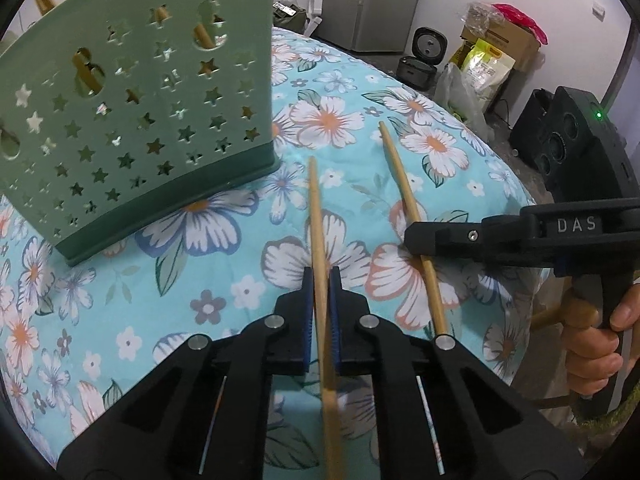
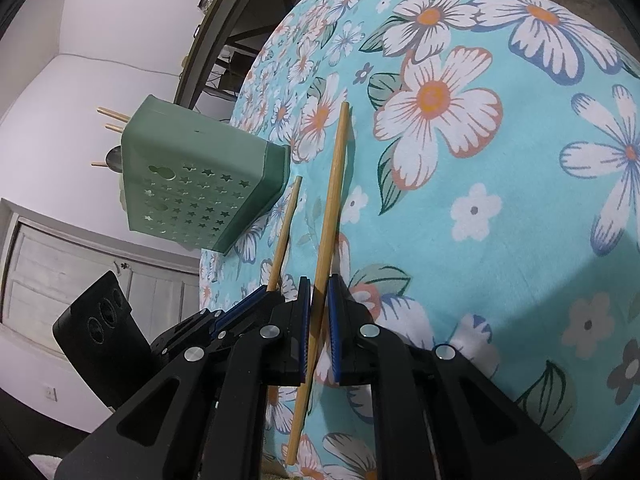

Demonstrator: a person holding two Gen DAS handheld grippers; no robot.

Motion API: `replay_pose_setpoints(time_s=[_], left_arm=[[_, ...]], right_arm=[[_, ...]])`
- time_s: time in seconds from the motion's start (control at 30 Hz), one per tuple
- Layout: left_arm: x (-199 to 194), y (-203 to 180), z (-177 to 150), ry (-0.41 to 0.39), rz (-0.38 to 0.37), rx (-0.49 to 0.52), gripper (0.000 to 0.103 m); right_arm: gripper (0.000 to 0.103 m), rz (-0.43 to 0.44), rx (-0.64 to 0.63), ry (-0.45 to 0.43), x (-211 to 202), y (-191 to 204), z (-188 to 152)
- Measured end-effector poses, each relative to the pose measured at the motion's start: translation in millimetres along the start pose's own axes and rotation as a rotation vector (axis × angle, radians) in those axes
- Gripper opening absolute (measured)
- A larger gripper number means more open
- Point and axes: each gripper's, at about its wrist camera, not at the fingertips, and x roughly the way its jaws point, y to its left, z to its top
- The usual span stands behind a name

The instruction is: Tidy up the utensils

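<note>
Both grippers clamped: left gripper [image 1: 321,280] on one chopstick [image 1: 316,216], right gripper [image 2: 319,292] on the other [image 2: 334,184]. Holder [image 1: 132,120] ahead-left of left jaws. Lift level, tip upright, drop in.

Sage-green star-pierced holder [image 1: 160,120], turquoise floral cloth [image 1: 224,292]

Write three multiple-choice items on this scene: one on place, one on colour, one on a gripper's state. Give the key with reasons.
1. Seen from the left wrist, the utensil holder stands where from the two chopsticks?
A. left B. right C. on them

2. The holder's colour?
A. red B. green C. white

3. The left gripper is:
A. wide open B. shut on a chopstick C. shut on nothing

Key: 1 A, it stands left of the left chopstick and the right chopstick. 2 B, its star-punched walls are green. 3 B, its fingers clamp the left chopstick.
</note>
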Motion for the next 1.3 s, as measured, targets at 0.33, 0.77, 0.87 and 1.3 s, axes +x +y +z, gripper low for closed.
replay_pose_setpoints(time_s=[0.33, 0.77, 0.87, 1.3], left_arm=[[-28, 25, -25, 0.010, 0.034, -0.040, 0.006], [-47, 50, -40, 0.024, 0.031, -0.126, 0.006], [-47, 52, -41, 0.026, 0.018, -0.138, 0.007], [-53, 60, -38, 0.017, -0.004, -0.167, 0.027]], right_arm=[[0.008, 0.011, -0.016, 0.031, 6, 8, -3], [0.008, -0.011, -0.036, 0.068, 16, 23, -13], [0.009, -0.013, -0.032, 0.070, 17, 23, -13], [0.025, 0.006, -0.039, 0.079, 19, 29, -11]])
